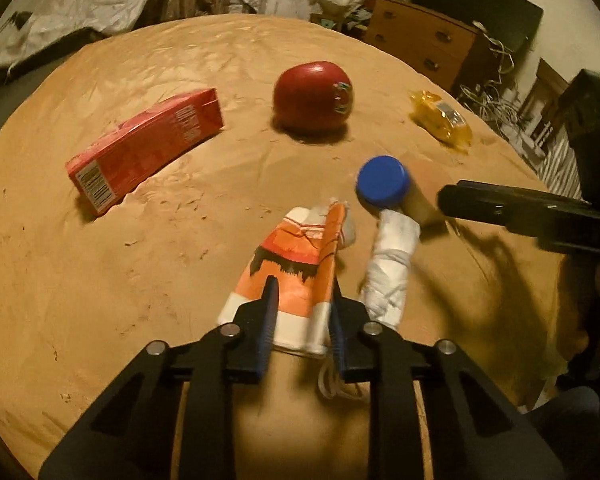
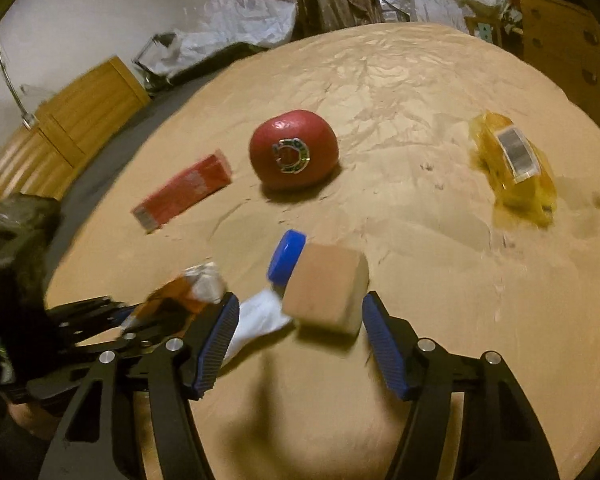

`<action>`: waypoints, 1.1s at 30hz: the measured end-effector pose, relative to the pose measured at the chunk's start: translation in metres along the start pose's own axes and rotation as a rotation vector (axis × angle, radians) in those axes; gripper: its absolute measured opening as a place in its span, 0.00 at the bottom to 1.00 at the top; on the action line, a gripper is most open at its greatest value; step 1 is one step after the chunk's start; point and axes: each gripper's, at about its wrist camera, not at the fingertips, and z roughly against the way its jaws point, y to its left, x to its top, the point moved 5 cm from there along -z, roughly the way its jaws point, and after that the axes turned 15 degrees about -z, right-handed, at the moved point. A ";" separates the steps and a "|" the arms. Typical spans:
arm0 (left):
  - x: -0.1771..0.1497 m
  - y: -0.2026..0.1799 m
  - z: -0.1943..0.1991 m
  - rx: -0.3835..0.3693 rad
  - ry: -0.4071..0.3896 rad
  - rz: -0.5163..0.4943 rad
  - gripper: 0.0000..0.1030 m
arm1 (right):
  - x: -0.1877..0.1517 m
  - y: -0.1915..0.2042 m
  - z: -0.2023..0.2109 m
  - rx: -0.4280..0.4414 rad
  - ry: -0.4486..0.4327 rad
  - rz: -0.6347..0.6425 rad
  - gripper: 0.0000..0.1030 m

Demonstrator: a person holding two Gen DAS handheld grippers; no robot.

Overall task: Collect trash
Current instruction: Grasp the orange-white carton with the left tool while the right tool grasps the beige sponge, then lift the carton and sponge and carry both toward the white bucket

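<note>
My left gripper (image 1: 303, 286) is shut on a flattened orange and white carton (image 1: 296, 256), pinching its near end; the right wrist view shows it at the left, the carton (image 2: 180, 300) between its fingers. My right gripper (image 2: 300, 299) is open around a tan container with a blue cap (image 2: 326, 294), with gaps on both sides. The left wrist view shows that container (image 1: 382, 188) with one right finger (image 1: 500, 208) beside it. A crumpled white paper (image 1: 392, 268) (image 2: 260, 320) lies between carton and container.
On the tan paper-covered table (image 1: 100, 280) lie a red carton (image 1: 148, 148) (image 2: 184, 190), a red apple with a sticker (image 1: 314, 98) (image 2: 294, 154) and a yellow wrapper (image 1: 442, 120) (image 2: 516, 164). A wooden dresser (image 1: 420, 36) and plastic sheets stand beyond the far edge.
</note>
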 end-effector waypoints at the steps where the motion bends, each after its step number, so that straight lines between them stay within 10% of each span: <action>1: 0.000 0.000 0.000 -0.001 0.001 -0.001 0.21 | 0.003 0.001 -0.007 -0.023 0.007 0.009 0.64; 9: 0.005 -0.003 -0.008 0.022 0.012 -0.025 0.21 | 0.006 -0.006 -0.030 -0.128 0.011 0.044 0.44; 13: 0.004 -0.004 -0.003 0.040 -0.016 -0.018 0.05 | 0.000 -0.008 -0.022 -0.139 -0.030 0.065 0.39; 33: 0.007 -0.088 0.146 0.279 -0.308 0.020 0.05 | -0.081 0.038 0.170 -0.059 -0.433 0.153 0.39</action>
